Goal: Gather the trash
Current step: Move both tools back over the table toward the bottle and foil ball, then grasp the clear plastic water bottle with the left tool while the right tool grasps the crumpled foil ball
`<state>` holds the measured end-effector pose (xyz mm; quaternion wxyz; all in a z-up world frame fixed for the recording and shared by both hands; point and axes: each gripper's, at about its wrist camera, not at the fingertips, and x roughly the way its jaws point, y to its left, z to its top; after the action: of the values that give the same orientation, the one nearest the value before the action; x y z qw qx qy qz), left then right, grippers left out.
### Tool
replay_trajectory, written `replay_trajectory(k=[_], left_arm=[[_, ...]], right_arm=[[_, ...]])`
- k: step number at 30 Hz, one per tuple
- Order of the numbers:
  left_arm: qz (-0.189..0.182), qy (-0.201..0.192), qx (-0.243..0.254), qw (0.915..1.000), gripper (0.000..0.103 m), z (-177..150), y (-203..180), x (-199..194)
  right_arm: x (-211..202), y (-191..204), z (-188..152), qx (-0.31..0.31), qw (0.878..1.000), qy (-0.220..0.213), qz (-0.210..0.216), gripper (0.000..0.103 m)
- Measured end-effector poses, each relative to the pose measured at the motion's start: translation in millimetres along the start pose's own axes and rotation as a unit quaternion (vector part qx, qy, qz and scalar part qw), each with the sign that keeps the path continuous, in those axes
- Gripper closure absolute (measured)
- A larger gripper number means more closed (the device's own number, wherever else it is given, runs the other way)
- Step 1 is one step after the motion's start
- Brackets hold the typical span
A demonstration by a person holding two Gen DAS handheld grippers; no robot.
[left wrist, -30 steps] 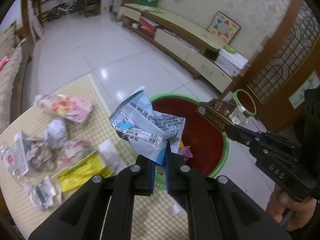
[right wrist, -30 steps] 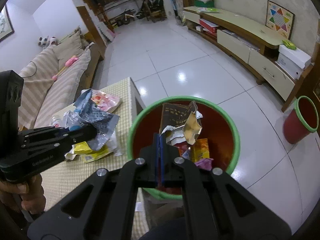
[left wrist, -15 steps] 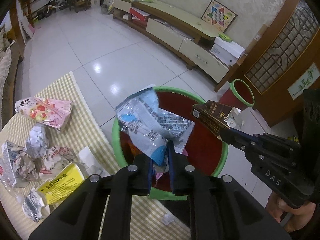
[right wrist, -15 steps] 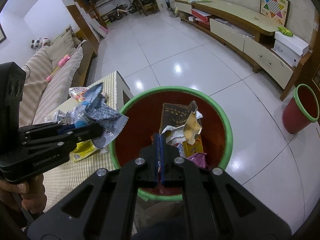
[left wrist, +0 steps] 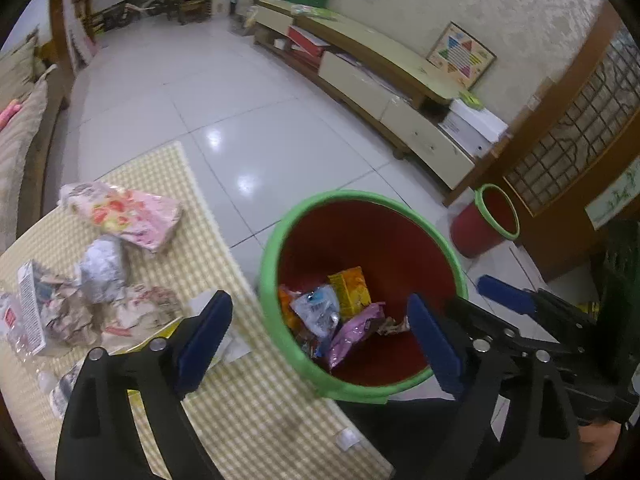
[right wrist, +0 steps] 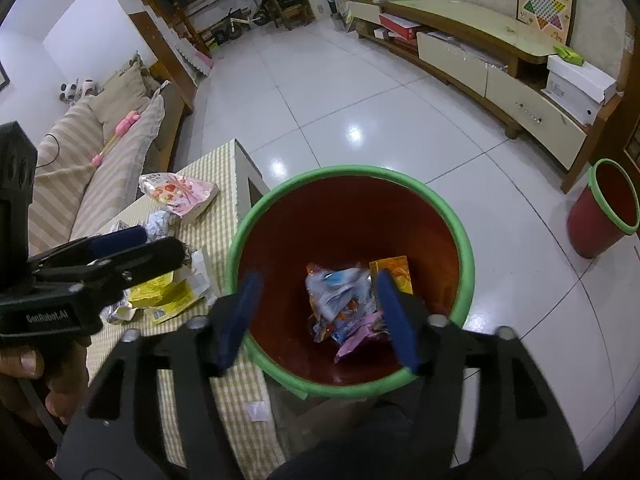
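Observation:
A red bin with a green rim [left wrist: 316, 208] [right wrist: 352, 172] stands beside the checked table and holds several wrappers, with the blue-and-white wrapper [left wrist: 318, 312] [right wrist: 336, 288] on top. My left gripper [left wrist: 316, 340] is open and empty above the bin's near rim. My right gripper [right wrist: 320, 316] is open and empty over the bin; it also shows at the right of the left wrist view [left wrist: 504, 300]. More trash lies on the table: a pink snack bag [left wrist: 132, 216] [right wrist: 180, 196], crumpled paper [left wrist: 102, 268] and a yellow packet [right wrist: 164, 292].
The yellow-checked table [left wrist: 248, 420] is left of the bin. A second, smaller red bin [left wrist: 486, 220] [right wrist: 604, 216] stands by the wooden door. A low TV cabinet [left wrist: 380, 80] runs along the far wall. A striped sofa [right wrist: 76, 168] is at left.
Both grippers have opened. The blue-and-white wrapper from the left gripper and the brown torn packet from the right gripper have dropped into the bin.

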<state>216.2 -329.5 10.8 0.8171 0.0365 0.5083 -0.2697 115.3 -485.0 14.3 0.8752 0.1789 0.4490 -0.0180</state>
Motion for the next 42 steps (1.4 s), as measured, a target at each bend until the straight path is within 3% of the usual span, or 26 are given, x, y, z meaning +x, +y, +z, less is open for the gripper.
replay_trajectory(k=[5,13,26,31,42], left_arm=[[0.023,-0.019,-0.026,0.9992,0.008,-11,23,-24],[0.059,-0.033,-0.075,0.9948,0.008,-41,74,-67],[0.118,-0.061,-0.164,0.9775,0.008,-112,169,-140],[0.113,-0.065,-0.202,0.9708,0.008,-134,206,-155],[0.128,-0.068,-0.254,0.9563,0.008,-140,250,-153]], right_arm=[[-11,18,-3,-0.008,1.0,-0.011,-0.012,0.011],[-14,73,-14,-0.05,0.999,-0.008,0.013,0.005],[4,168,-39,-0.108,0.993,0.014,0.041,0.005],[13,196,-45,-0.132,0.99,0.021,0.048,0.005],[38,231,-33,-0.16,0.986,0.031,0.044,0.005]])
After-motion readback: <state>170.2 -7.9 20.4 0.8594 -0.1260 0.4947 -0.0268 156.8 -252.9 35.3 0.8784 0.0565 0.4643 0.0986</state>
